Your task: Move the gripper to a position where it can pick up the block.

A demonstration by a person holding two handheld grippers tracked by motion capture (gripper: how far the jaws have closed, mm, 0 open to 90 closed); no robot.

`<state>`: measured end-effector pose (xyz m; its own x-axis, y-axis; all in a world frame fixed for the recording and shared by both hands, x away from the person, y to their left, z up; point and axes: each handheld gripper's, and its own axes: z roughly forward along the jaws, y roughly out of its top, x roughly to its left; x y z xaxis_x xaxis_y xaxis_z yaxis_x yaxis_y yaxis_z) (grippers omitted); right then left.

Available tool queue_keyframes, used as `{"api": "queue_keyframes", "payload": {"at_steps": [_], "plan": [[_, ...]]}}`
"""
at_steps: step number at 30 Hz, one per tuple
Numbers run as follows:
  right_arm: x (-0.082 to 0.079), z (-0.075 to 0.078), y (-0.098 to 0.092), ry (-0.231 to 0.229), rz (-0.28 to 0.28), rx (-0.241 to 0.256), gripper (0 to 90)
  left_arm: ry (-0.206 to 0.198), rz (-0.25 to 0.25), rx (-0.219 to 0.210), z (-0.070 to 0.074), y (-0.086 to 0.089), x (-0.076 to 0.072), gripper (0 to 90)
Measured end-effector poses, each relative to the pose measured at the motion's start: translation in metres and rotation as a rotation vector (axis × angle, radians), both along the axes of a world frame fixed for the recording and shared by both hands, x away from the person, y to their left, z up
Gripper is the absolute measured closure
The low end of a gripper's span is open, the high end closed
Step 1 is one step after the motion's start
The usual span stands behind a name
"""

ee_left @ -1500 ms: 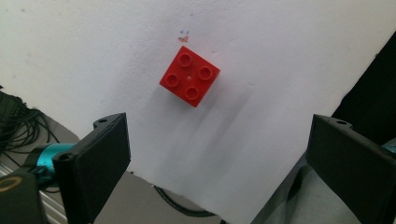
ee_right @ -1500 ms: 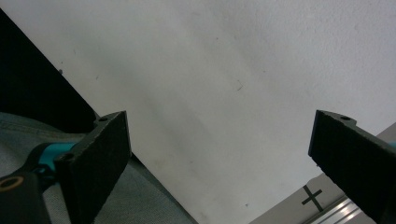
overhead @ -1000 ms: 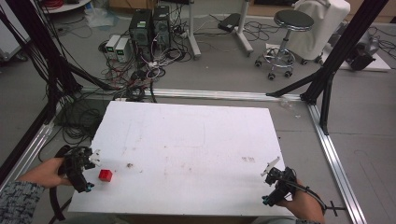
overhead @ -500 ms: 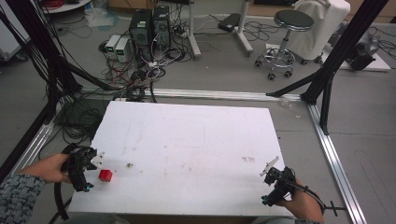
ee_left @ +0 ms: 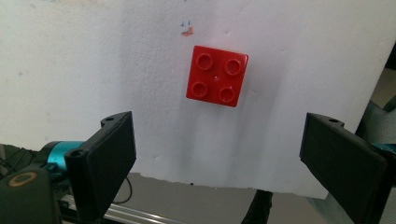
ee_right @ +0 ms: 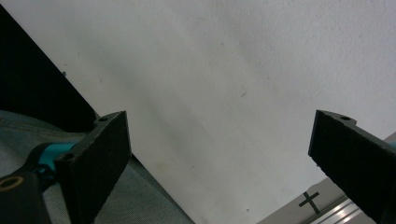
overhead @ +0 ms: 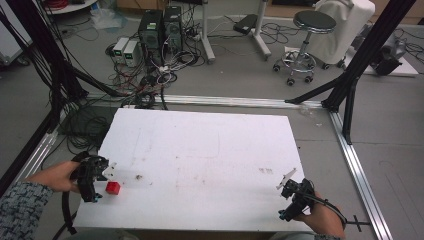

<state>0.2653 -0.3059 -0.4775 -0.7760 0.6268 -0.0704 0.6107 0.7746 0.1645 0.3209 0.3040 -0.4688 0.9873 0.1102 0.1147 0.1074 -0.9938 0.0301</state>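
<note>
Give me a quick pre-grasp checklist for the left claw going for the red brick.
1. Left claw open: ok, jaws spread wider than the red brick.
2. Brick centred between the jaws: ok, roughly, in the left gripper view.
3. Brick free of contact: ok, it sits ahead of the jaw tips, untouched.
4. Brick pose: ok, flat on the white table, studs up.
5. Clutter near the brick: ok, just faint marks on the surface.
6. Right claw out of the way: ok, open at the far right edge, nothing between its jaws.
</note>
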Motion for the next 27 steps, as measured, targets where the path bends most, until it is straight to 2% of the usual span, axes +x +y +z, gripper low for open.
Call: {"api": "queue_keyframes", "payload": {"at_steps": [15, 21, 27], "plan": [[-0.001, -0.001, 0.003, 0.009, 0.004, -0.008, 5.0, 0.049, -0.106, 0.018, -0.023, -0.015, 0.012, 11.9], [-0.001, -0.003, 0.001, 0.015, -0.004, -0.014, 5.0, 0.063, -0.117, 0.002, -0.031, -0.017, 0.012, 12.2], [-0.001, -0.003, 0.003, 0.016, 0.005, -0.019, 5.0, 0.074, -0.116, 0.009, -0.036, -0.015, 0.013, 12.4]]}}
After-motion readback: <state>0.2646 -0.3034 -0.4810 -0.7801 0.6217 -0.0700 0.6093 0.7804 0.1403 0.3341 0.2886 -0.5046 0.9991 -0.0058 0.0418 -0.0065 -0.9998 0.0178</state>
